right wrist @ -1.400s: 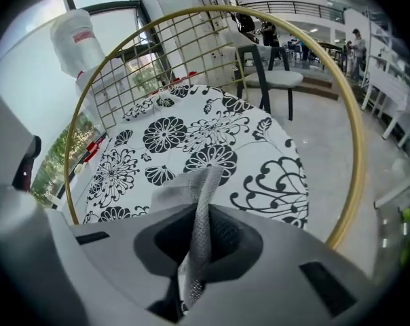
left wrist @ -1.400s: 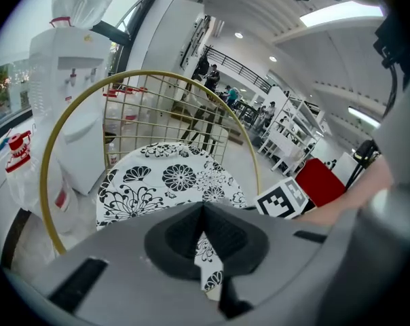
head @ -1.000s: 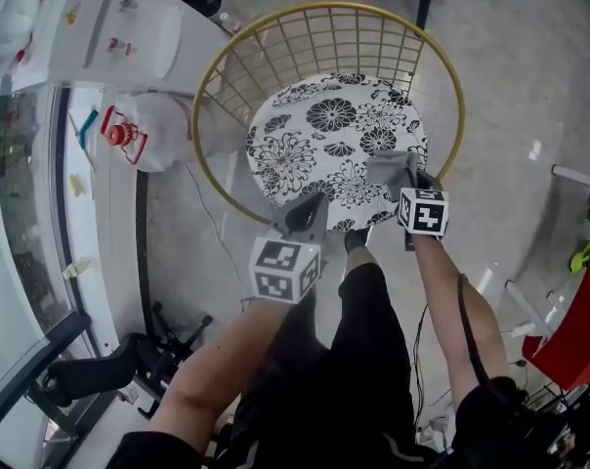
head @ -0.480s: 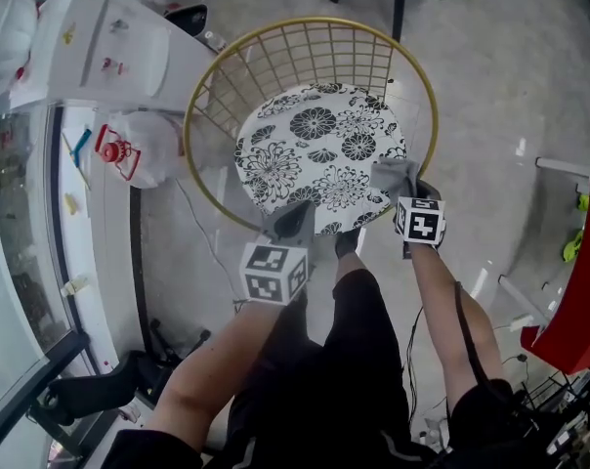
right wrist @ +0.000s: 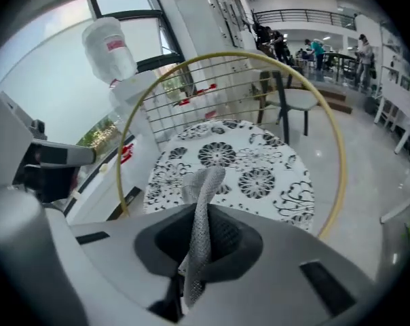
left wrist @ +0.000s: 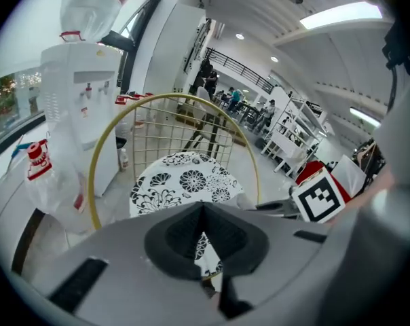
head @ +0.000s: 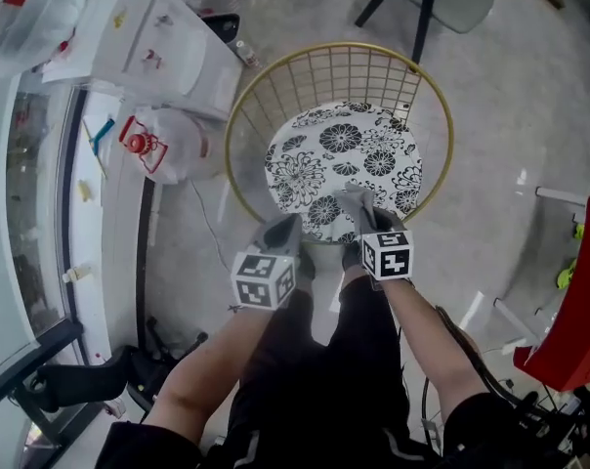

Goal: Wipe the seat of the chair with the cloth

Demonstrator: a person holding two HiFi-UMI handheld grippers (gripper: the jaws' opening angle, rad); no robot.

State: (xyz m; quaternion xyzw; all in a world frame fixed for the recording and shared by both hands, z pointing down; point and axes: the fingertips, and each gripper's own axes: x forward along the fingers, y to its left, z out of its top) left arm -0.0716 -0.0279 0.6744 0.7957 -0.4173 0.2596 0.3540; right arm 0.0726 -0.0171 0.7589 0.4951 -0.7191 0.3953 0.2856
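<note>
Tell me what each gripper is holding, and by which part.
The right gripper is shut on a grey mesh cloth, pinched along a bunched fold, its end free beyond the jaws. The left gripper, jaws together, holds nothing.

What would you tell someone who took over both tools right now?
Left tool: jaws together, nothing in them, held just off the seat's near edge.
Right tool: shut on the grey cloth, which sits over the near edge of the flowered seat; whether it presses on the fabric can't be told.
Done: cloth gripped and brought to the seat.
Left: likely sweep the cloth across the seat, near edge to far. Nothing shows how much has been wiped.
</note>
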